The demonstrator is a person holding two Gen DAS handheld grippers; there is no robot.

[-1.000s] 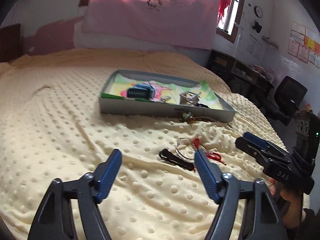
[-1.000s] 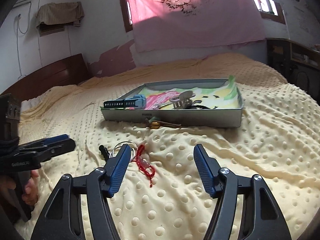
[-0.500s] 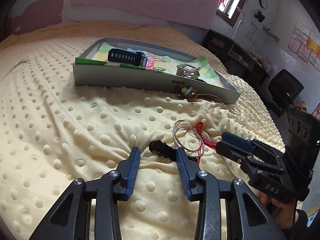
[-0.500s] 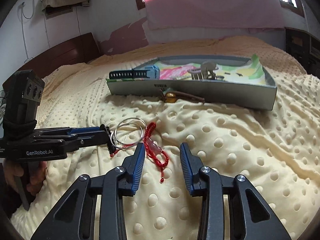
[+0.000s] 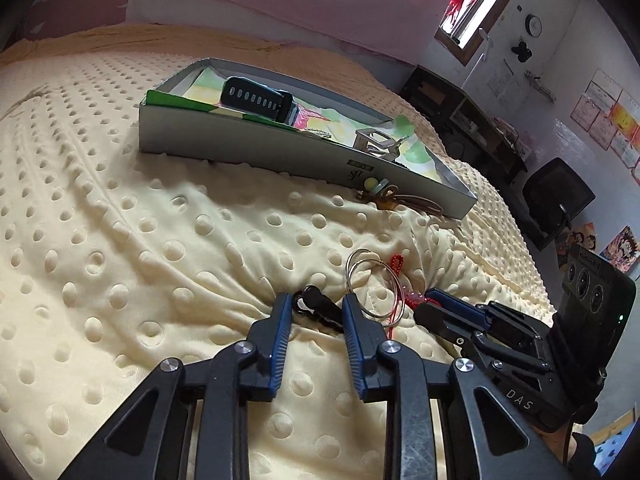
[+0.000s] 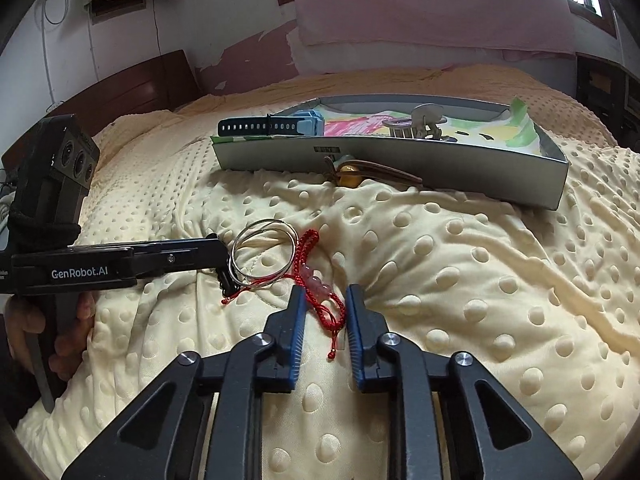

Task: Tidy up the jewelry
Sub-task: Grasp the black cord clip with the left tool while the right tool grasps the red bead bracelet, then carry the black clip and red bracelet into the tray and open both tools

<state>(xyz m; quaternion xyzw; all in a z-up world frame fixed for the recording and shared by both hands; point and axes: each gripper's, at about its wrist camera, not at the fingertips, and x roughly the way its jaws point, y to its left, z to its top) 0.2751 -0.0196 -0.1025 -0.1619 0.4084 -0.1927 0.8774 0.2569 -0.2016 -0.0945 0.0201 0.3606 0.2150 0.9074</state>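
Both tools narrowed: left tool (image 5: 314, 307) straddles crosswise black clip (image 5: 320, 307), right tool (image 6: 325, 300) red bracelet (image 6: 320, 292).

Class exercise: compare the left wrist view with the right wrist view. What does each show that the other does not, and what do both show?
Only the left wrist view shows the wall clock, the black chair and the left hand-held gripper straddling the black clip.

Only the right wrist view shows the dark wooden headboard and the right hand-held gripper straddling the red cord bracelet.

Both show the grey tray holding a watch and a hair claw, the silver bangles, and a brown cord with a yellow bead against the tray's front wall.
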